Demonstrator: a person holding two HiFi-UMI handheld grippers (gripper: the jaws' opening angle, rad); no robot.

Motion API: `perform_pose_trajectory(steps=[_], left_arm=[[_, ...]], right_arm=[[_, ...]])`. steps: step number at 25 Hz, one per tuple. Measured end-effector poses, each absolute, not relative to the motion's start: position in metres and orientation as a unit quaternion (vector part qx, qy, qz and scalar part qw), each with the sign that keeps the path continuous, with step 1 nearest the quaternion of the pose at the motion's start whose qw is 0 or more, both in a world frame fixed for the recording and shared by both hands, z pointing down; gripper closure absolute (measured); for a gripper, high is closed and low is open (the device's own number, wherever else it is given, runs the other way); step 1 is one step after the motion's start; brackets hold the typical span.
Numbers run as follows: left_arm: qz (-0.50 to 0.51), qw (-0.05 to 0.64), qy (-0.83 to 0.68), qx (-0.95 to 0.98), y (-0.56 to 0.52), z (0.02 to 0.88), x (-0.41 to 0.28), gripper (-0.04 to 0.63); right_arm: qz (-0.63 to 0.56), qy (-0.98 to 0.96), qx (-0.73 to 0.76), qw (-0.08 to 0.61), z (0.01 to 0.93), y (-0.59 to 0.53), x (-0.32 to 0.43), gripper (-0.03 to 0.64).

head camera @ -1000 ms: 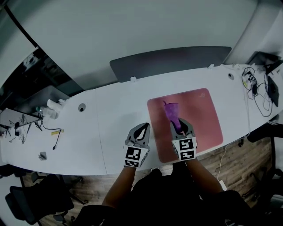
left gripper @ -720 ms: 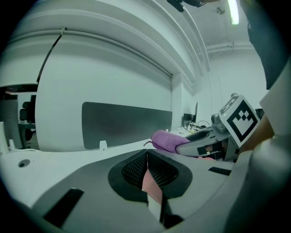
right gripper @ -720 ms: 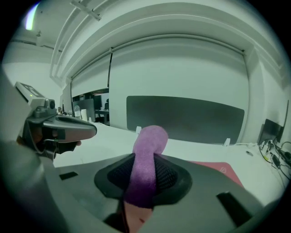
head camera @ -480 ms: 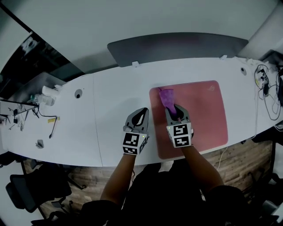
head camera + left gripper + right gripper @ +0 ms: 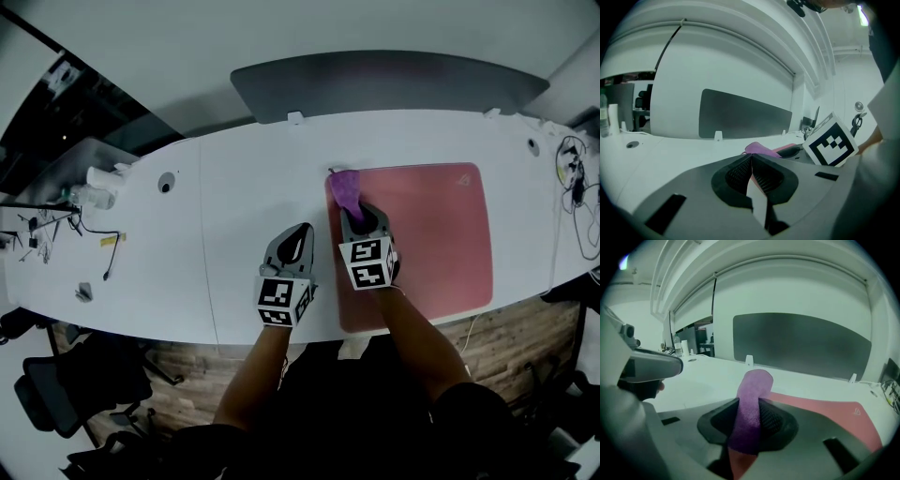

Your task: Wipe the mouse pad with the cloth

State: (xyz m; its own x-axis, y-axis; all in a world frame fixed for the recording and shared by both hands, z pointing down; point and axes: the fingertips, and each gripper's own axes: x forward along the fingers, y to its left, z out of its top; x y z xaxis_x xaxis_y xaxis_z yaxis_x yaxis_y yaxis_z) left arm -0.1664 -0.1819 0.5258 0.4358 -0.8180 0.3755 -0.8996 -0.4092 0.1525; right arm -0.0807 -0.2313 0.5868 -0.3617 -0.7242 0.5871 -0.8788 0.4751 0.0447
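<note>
Right gripper (image 5: 752, 404) clamps cloth (image 5: 755, 380) on mouse pad (image 5: 431, 234); left gripper (image 5: 751, 158) pressed closed, empty (we confirm only in its view).

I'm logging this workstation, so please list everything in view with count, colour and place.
desk: 1, white, across the view
mouse pad: 1, pink, desk's right half
cloth: 1, purple, pad's far left corner
divider: 1, dark grey, desk's far edge
bottle: 1, clear, desk's left end
cables: several, dark, both desk ends
chair: 1, black, floor, lower left
left hand-held gripper: 1, grey, shut and empty, left of the pad
right hand-held gripper: 1, grey, shut on the cloth
</note>
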Motion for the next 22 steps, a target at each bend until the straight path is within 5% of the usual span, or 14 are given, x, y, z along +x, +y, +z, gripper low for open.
perform_pose_trajectory(steps=[22], left_arm=[[0.144,0.197,-0.533,0.810,-0.170,0.552,-0.155,0.574]], right_arm=[[0.156,-0.805,0.474,0.321,0.619,-0.240,-0.083,0.494]])
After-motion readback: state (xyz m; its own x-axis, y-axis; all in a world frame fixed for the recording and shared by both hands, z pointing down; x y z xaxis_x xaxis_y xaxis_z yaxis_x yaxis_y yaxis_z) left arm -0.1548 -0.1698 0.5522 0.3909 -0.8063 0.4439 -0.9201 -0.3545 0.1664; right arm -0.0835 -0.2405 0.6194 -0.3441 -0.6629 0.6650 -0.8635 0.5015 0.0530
